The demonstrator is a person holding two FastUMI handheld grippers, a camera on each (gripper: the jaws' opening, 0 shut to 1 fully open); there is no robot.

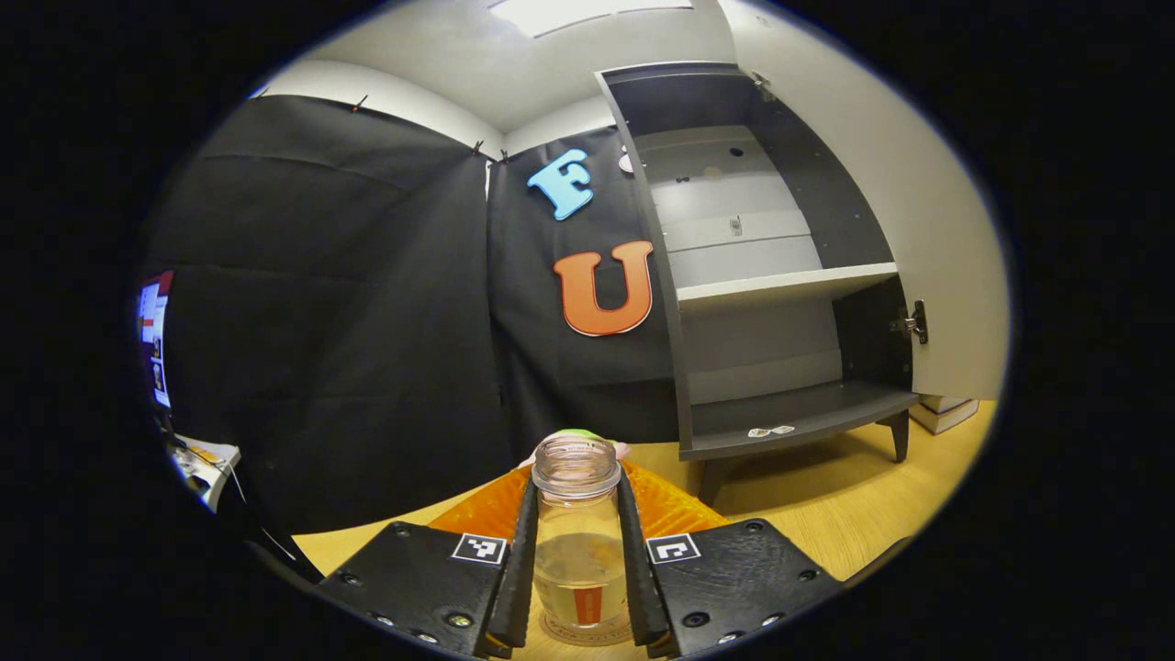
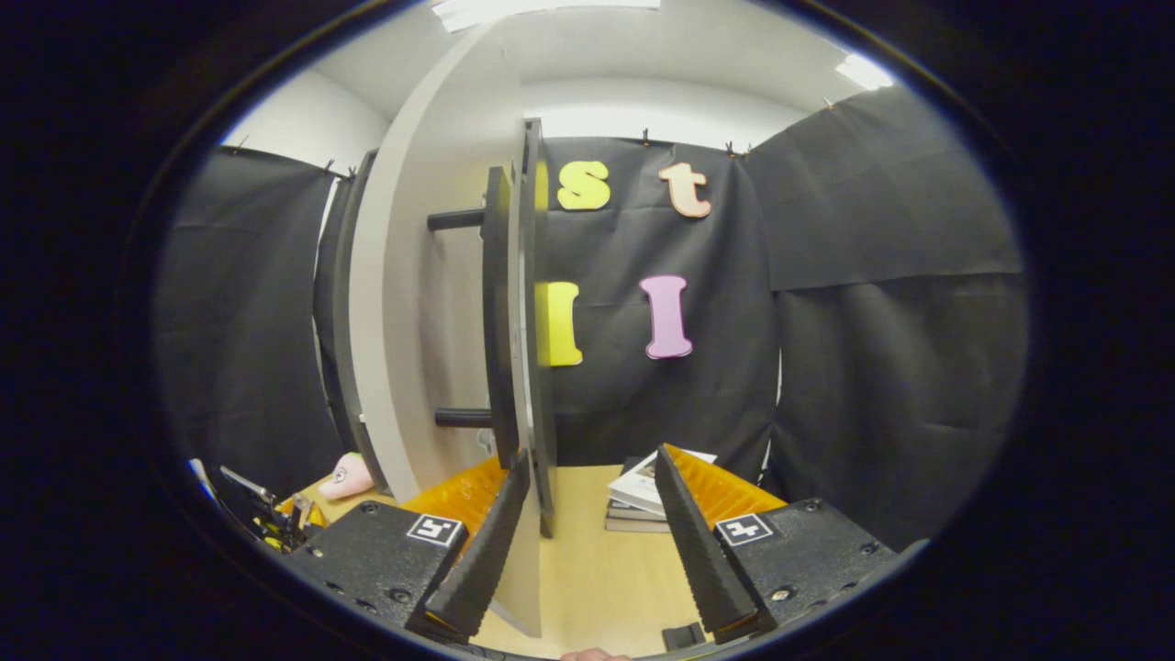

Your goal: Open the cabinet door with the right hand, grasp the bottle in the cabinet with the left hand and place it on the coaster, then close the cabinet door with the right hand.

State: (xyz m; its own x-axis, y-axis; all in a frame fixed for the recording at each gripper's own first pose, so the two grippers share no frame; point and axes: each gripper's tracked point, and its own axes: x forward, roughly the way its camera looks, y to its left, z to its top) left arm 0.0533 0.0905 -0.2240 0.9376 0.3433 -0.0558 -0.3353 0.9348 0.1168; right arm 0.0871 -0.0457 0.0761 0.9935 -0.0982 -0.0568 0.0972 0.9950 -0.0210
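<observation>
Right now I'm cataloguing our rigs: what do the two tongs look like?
Both the left tongs and right tongs have black bolted bodies, square black-and-white markers, ribbed orange panels, and long black fingers with serrated inner faces.

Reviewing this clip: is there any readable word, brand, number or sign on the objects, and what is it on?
No text on the objects is readable.
Bottle, orange label patch: print too blurred to read.
Square markers on the left hand-held gripper and right hand-held gripper: black-and-white code patterns, no words.
Books: cover print too small to read.
Screen: too small and distorted to read.
</observation>
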